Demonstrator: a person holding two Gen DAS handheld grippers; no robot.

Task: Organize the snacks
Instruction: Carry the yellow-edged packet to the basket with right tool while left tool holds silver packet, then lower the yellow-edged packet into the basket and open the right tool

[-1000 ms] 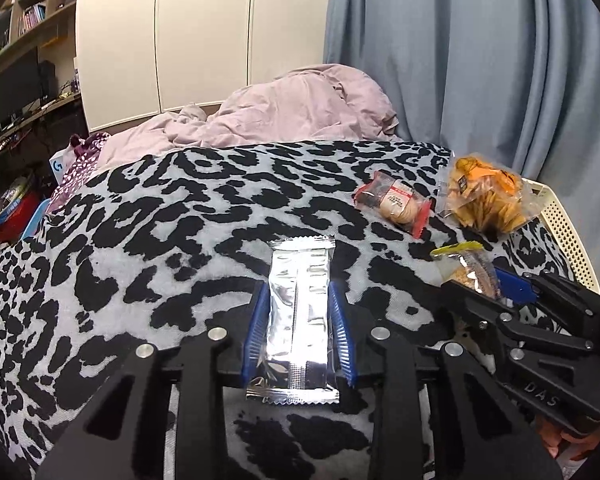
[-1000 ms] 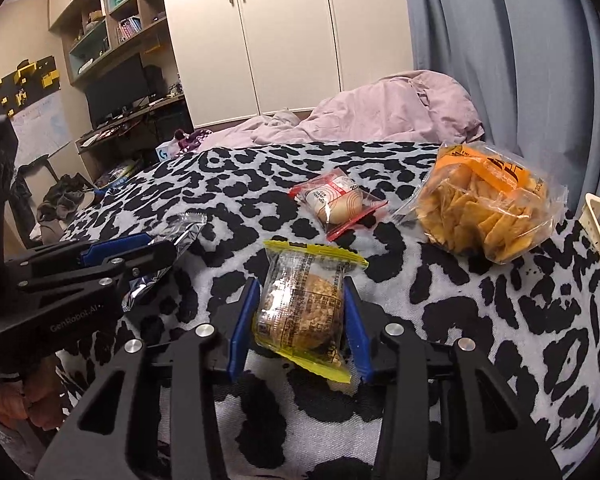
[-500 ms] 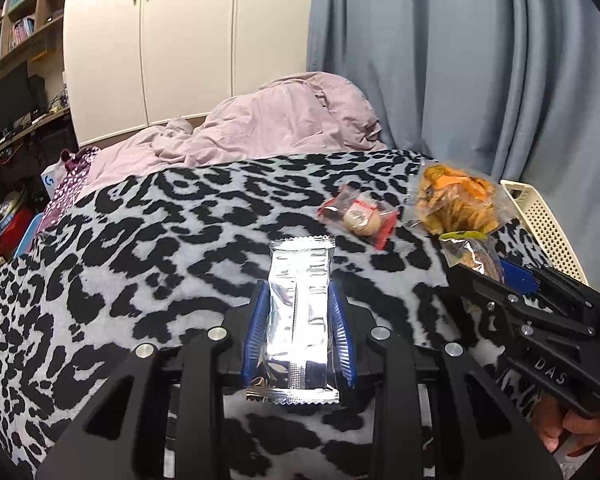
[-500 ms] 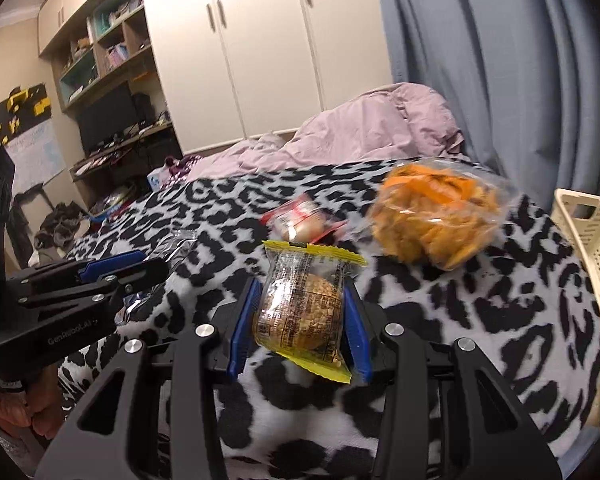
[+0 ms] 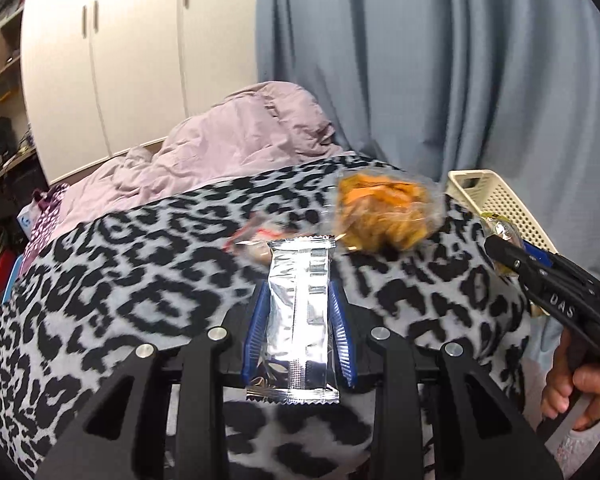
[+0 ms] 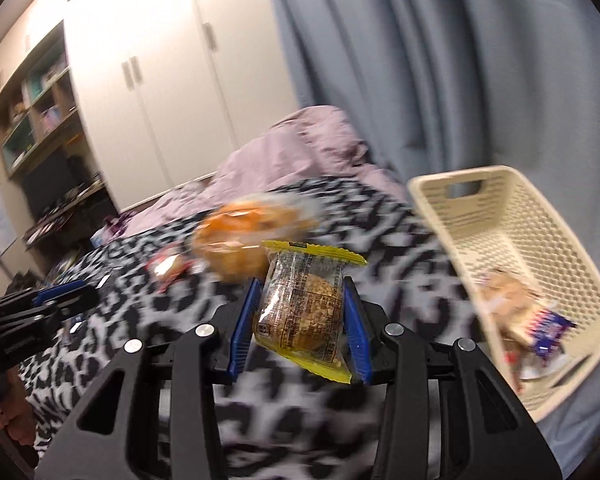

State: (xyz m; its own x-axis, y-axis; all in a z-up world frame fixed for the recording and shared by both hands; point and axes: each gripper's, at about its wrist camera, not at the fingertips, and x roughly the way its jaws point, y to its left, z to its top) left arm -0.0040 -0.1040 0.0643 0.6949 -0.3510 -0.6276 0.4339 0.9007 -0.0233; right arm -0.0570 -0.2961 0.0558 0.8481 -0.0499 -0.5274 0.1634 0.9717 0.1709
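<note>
Leopard-print bedding [image 5: 140,280] carries the loose snacks. Left gripper [image 5: 298,320] pinches a silver foil bar [image 5: 300,312]; right gripper [image 6: 300,312] pinches a clear yellow-edged cookie packet [image 6: 302,312], both seemingly bound for the cream perforated plastic basket [image 6: 512,216] nearby. Motion blur muddies the basket's contents and the orange chip bag [image 5: 384,216].

chips bag [image 5: 384,216] on bed [image 5: 140,280], basket [image 6: 512,240] right
</note>
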